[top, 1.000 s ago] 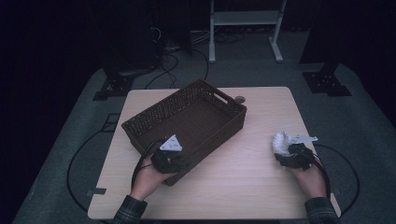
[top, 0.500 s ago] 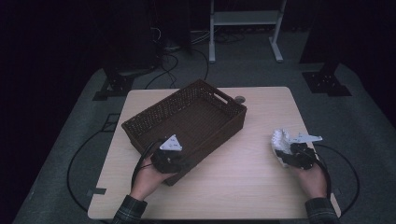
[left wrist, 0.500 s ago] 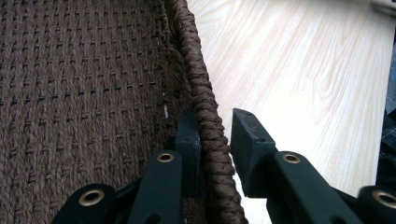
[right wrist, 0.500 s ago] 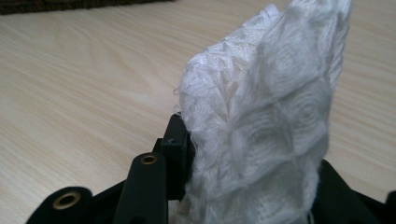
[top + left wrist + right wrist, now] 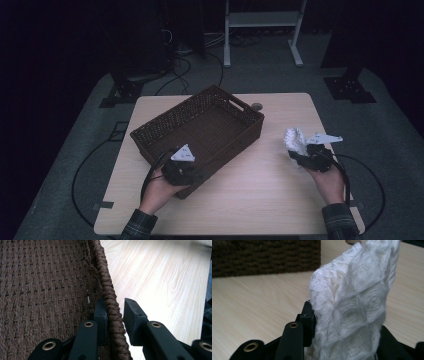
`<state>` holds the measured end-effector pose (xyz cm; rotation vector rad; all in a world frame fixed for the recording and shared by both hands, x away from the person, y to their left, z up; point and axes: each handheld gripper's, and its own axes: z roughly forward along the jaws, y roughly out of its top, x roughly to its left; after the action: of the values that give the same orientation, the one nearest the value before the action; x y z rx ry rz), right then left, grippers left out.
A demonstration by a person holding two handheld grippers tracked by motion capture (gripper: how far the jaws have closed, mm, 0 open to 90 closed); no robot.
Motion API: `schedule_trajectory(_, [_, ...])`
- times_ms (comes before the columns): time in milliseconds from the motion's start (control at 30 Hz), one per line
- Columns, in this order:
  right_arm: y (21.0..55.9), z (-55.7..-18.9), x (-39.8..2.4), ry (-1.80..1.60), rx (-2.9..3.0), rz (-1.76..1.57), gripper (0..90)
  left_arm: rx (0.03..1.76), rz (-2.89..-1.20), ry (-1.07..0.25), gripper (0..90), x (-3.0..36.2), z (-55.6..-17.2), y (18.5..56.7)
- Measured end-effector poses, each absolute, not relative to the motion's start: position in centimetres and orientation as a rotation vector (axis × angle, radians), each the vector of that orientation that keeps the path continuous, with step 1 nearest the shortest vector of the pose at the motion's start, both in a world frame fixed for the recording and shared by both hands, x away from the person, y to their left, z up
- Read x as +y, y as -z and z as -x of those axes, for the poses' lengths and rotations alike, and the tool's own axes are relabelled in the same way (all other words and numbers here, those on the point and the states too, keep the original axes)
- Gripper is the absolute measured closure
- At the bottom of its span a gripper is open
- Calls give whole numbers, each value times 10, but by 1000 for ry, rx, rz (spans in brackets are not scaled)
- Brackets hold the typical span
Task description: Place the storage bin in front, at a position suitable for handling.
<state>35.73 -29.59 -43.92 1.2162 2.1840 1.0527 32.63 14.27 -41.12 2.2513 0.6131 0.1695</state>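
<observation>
1. From the high view, I have the left gripper at the near rim of the brown woven basket, which sits at a slant on the left half of the wooden table. My right gripper is over the table's right side, well apart from the basket, with a white textured cloth bunched up between its jaws. The basket's floor looks bare, so I judge that nothing has gone into it yet.

2. Along the left gripper view, one jaw stands inside the basket and the other outside, with the braided rim between them. The inner jaw touches the braid; the outer one shows a sliver of gap, though I read this as a clamp steadying the basket.

3. Along the right gripper view, the white cloth rises out of the jaws, which have just been closing on it and now pinch its lower part. The basket wall stands across the table behind it.

4. My reading: the pick-up is done. Carrying the cloth across to the basket and letting it go inside is what remains.
</observation>
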Motion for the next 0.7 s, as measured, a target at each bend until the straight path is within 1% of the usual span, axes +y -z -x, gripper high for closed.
schedule_trajectory(300, [427,-375,-280,-1085,2184,-1169,646,614,-2250,-169,720,143,-326,411])
schedule_trajectory(700, [417,-392,-244,-1144,2234,-1071,649,609,-2255,-167,719,143,-327,411])
